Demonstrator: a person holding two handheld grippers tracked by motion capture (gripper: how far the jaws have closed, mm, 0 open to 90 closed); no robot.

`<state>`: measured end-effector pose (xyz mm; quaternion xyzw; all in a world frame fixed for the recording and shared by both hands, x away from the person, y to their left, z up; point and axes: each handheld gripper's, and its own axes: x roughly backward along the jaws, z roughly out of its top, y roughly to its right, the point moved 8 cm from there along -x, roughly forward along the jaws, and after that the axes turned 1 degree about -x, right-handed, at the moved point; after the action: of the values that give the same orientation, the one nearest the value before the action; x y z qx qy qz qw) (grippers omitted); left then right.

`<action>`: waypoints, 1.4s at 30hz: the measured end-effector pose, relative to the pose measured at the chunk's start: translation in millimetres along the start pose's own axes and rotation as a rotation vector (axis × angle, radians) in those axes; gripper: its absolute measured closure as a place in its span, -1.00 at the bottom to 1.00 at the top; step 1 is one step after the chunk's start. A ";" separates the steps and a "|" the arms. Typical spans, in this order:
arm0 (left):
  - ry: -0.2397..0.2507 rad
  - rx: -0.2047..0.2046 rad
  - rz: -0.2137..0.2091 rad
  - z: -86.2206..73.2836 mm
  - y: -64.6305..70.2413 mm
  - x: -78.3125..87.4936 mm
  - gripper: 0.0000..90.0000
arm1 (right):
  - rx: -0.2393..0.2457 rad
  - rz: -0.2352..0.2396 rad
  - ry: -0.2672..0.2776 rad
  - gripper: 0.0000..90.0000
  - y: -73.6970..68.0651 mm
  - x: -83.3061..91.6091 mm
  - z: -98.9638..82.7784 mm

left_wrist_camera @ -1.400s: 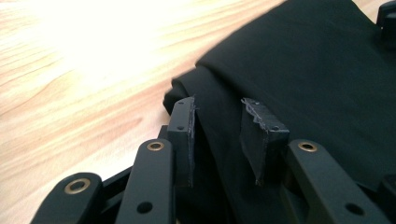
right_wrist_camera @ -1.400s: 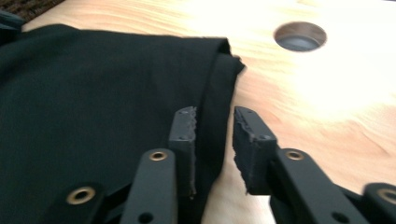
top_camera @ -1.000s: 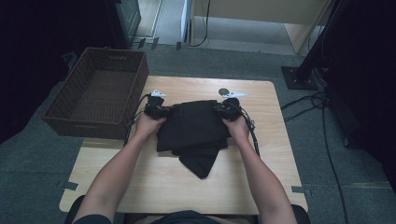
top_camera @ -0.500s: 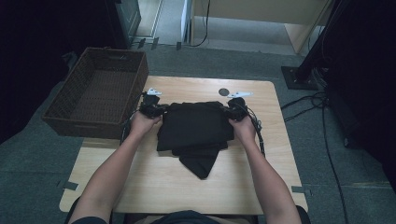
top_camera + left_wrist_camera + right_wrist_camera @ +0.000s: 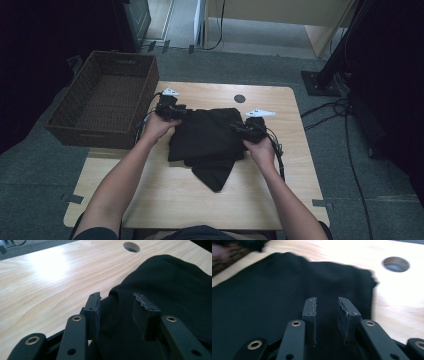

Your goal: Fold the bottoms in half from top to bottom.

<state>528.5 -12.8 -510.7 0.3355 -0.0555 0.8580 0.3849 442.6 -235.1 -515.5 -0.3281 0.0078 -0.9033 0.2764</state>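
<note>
Left gripper [image 5: 117,306], right gripper [image 5: 327,308] — jaws just opening, parted over black garment [image 5: 210,137] — no writing legible.

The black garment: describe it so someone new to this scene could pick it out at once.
On the light wooden table, right of the brown wicker basket, lies the black garment, folded into a rough square between the left gripper and right gripper. A pointed flap at its near edge marks it out.

Both forearms reach forward over the table. The left gripper [image 5: 172,111] and the right gripper [image 5: 249,129] have just been opening; their jaws stand apart.
</note>
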 end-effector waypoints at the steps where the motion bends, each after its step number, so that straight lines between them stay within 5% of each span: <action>1: -0.003 0.004 -0.010 1.2 -0.1 -2.6 0.28 | 0.005 0.009 -0.004 0.53 -6.3 1.2 -2.6; 5: -0.002 0.019 -0.023 6.6 2.1 -13.2 0.21 | 0.043 0.038 -0.010 0.52 -30.1 3.5 -13.1; 13: -0.020 -0.021 -0.043 11.4 6.3 -33.3 -0.02 | 0.070 0.082 0.004 0.45 -67.5 9.3 -26.4; 16: -0.045 0.009 -0.072 2.8 4.6 -43.0 -0.15 | 0.072 0.098 0.011 0.38 -80.2 9.7 -34.5; 20: -0.105 -0.006 -0.087 -12.0 4.1 -54.8 -0.28 | 0.114 0.091 -0.001 0.31 -94.0 2.4 -50.2; 33: -0.099 -0.071 -0.053 -17.8 3.4 -66.1 -0.49 | 0.132 0.061 0.002 0.30 -93.7 -10.4 -66.7; 34: -0.098 -0.065 -0.019 -17.1 -0.4 -66.8 -0.55 | 0.142 0.056 0.005 0.30 -93.9 -10.8 -67.0; 37: -0.090 -0.022 -0.031 -19.5 -7.1 -67.7 -0.60 | 0.155 0.047 0.010 0.29 -94.7 -11.0 -68.0; 42: -0.125 -0.092 -0.055 -23.5 1.7 -64.4 -0.51 | 0.145 0.050 0.020 0.29 -93.6 -11.8 -69.2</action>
<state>545.6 -45.9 -568.3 0.3719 -0.1096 0.8210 0.4190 362.5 -161.4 -558.4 -0.2979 -0.0465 -0.8976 0.3217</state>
